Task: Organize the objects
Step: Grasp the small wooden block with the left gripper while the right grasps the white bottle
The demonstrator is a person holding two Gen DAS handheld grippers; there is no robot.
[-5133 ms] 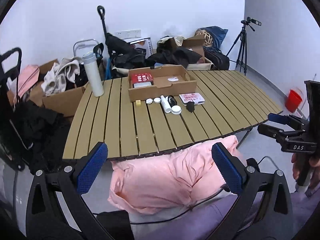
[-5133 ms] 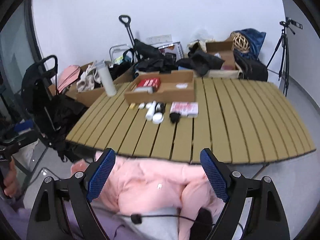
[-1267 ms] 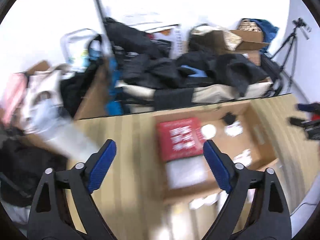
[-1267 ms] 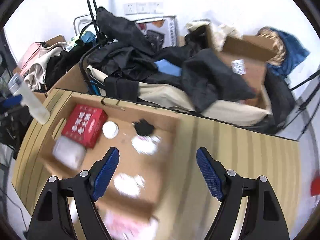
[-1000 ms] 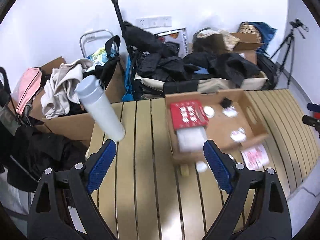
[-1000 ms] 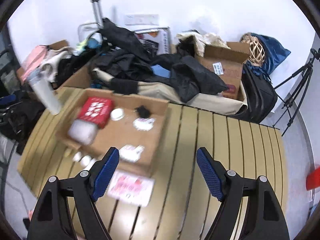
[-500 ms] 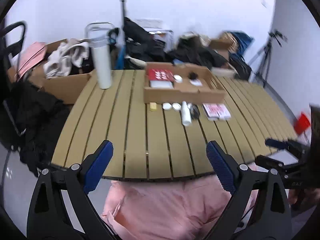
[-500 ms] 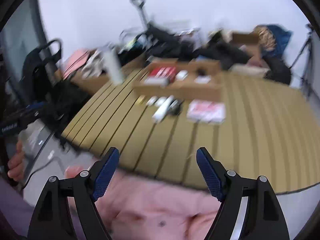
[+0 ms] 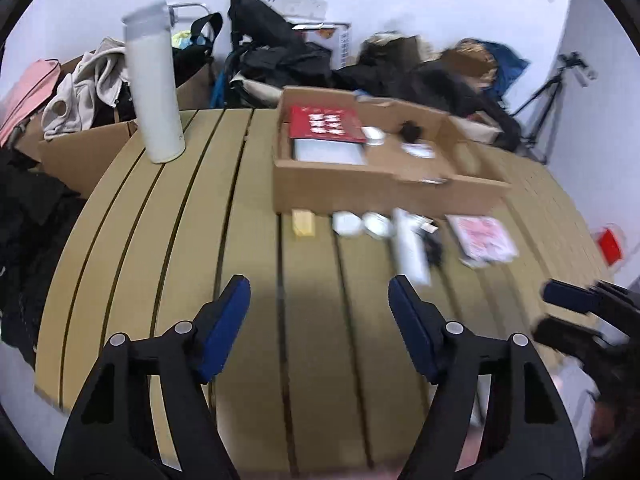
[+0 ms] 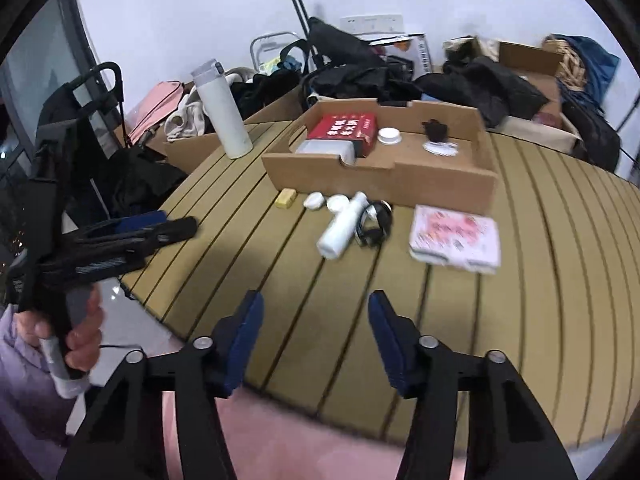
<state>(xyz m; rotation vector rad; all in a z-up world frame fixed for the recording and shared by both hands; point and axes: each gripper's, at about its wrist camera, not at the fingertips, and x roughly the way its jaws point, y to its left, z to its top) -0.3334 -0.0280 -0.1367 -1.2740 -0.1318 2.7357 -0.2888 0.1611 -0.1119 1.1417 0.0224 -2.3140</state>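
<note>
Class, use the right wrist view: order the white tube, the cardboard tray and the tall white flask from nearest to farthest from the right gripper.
1. White tube: lying on the table just ahead of the right gripper, whose empty jaws are closing.
2. Cardboard tray: behind the tube, mid-table.
3. Tall white flask: upright at the far left edge.

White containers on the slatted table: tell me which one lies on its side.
The small white plastic bottle in front of the cardboard tray lies flat beside the black cable. The tall white thermos flask stands upright near the table's left edge.

A slatted wooden table [image 10: 540, 280] stands before a white wall [image 10: 200, 8], with a tripod [image 9: 548, 100] nearby.
</note>
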